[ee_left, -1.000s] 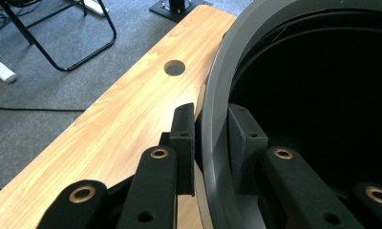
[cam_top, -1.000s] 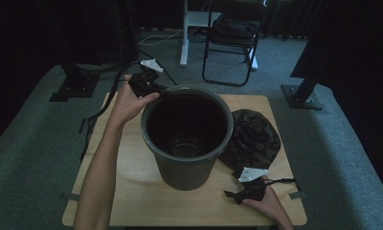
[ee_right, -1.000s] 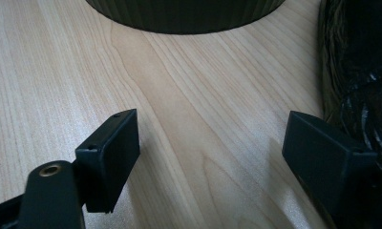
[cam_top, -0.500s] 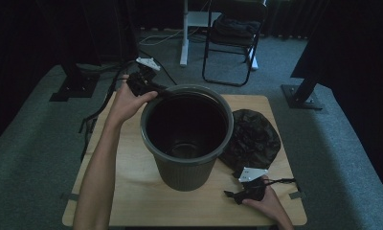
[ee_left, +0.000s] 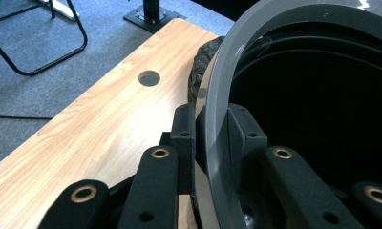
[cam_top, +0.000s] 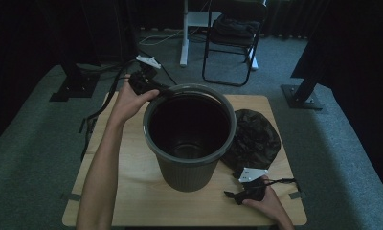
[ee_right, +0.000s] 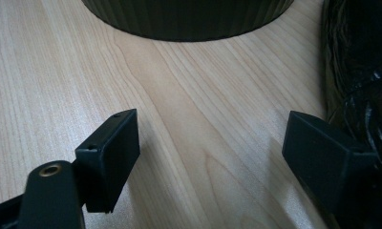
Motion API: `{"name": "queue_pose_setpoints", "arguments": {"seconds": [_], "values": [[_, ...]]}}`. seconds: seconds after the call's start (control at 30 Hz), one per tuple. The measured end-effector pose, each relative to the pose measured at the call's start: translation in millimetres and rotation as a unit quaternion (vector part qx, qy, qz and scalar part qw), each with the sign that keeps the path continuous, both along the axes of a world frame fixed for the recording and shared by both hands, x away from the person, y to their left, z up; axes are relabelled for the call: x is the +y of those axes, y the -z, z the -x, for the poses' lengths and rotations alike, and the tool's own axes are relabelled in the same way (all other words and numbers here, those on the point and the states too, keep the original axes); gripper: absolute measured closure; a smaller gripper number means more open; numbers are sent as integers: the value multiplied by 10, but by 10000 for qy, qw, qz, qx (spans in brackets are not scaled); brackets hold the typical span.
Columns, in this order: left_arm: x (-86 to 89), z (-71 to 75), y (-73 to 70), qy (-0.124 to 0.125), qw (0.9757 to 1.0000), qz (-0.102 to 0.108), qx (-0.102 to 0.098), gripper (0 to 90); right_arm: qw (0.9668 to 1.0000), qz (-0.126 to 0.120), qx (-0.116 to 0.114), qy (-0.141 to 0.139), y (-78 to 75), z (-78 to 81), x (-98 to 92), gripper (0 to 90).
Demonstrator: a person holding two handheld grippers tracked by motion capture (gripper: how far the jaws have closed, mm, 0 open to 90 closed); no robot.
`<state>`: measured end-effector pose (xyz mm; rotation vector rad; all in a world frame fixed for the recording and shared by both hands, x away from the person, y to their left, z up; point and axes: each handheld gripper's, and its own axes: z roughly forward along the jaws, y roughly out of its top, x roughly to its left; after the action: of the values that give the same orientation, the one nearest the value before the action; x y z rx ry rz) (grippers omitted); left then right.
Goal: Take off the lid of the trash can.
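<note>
A dark grey round plastic bin (cam_top: pixel 189 139) with a ribbed wall and a paler grey rim stands upright in the middle of a light wooden surface (cam_top: pixel 127 191); no brand, label or writing can be read anywhere. The left gripper (cam_top: pixel 149 86), held in the person's left hand at the far left of the bin, is clamped on the rim: in the left gripper view (ee_left: pixel 210 138) one black jaw lies against the outside of the rim and the other against the inside. The right gripper (cam_top: pixel 235 195) rests low on the surface at its near right corner, just in front of the bin; in the right gripper view (ee_right: pixel 210 162) its jaws stand wide apart with bare wood between them. A crumpled black plastic bag (cam_top: pixel 254 139) lies on the surface, touching the right side of the bin and just beside the right gripper. The surface has a small round hole (ee_left: pixel 149 78) near its far edge. Around it is grey carpet (cam_top: pixel 31 143), with a black folding chair (cam_top: pixel 232 38) and a white post (cam_top: pixel 185 33) on the far side, and black curtains and stand feet in a dim room.
</note>
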<state>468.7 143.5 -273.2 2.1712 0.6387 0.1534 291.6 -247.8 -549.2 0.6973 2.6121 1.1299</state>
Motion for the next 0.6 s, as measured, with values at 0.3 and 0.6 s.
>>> {"name": "queue_pose_setpoints", "arguments": {"seconds": [0.3, 0.6], "values": [[103, -11, -9, -23, 9998, 197, 77, 751, 10000, 0, 0, -3, 0, 0, -1, 196], [84, -23, 4, -1, 9994, 297, 183, 752, 10000, -1, 10, -6, 0, 0, -1, 193]]}}
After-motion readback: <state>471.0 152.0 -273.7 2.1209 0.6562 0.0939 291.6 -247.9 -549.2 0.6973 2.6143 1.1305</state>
